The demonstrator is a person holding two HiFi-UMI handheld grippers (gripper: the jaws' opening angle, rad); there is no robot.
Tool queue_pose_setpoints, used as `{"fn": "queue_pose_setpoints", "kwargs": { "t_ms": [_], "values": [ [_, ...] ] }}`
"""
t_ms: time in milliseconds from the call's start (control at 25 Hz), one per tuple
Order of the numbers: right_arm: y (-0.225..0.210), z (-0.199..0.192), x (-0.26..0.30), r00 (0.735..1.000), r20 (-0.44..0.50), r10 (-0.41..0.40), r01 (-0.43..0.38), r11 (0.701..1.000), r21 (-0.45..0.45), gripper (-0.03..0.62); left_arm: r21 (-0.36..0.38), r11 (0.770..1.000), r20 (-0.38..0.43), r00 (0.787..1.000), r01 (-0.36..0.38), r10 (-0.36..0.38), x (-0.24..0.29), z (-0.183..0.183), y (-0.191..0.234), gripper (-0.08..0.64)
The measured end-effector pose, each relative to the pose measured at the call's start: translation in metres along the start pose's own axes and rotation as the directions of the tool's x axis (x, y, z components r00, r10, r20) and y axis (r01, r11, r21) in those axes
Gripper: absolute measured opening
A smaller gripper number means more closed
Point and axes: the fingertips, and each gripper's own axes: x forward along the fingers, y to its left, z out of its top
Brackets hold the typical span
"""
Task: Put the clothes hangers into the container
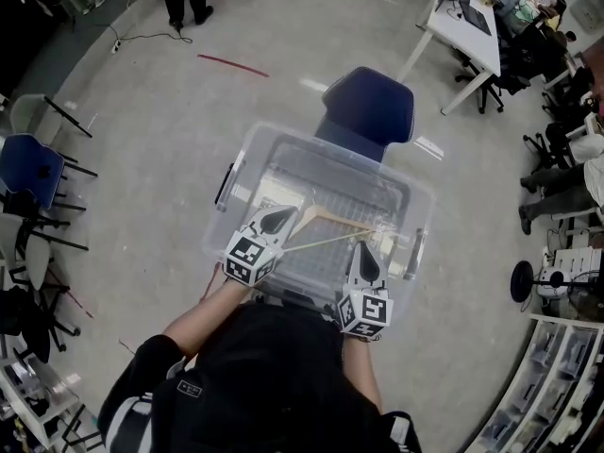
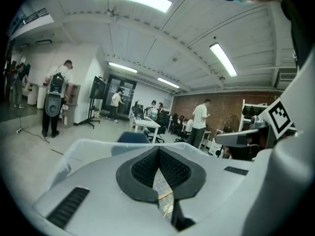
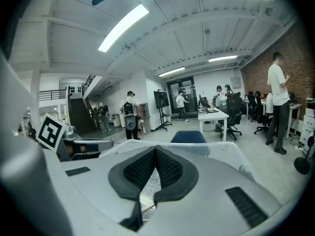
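A wooden clothes hanger (image 1: 332, 225) lies inside the clear plastic container (image 1: 247, 155), stretching from left to right across its ribbed bottom. My left gripper (image 1: 276, 221) hangs over the near left part of the container, close to the hanger's left end. Over the near right part is my right gripper (image 1: 365, 257). In the left gripper view the left gripper (image 2: 157, 154) has its jaws shut tip to tip, and a strip of the hanger (image 2: 164, 196) shows below them. The right gripper (image 3: 155, 151) is shut the same way, with wood (image 3: 148, 207) under it.
The container rests on a blue chair (image 1: 370, 107). White desks (image 1: 467, 26) with seated people stand far right, and more chairs (image 1: 33, 163) are at the left. Several people stand in the room beyond. A shelf unit (image 1: 552, 385) is at the lower right.
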Motion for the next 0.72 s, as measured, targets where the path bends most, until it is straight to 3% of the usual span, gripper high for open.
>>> {"fn": "queue_pose_setpoints", "kwargs": {
  "t_ms": [360,720],
  "values": [
    [0.009,0.003,-0.009,0.999,0.037,-0.007,0.006,1.000,0.005,0.014,0.098,0.995,0.143,0.990,-0.011,-0.003,-0.059,0.053,-0.032,0.025],
    [0.013,-0.001,-0.017,1.000,0.024,-0.006,0.006,1.000,0.012,0.012,0.111,0.994,0.144,0.990,-0.001,-0.015,-0.067,0.047,-0.046,0.025]
  ]
}}
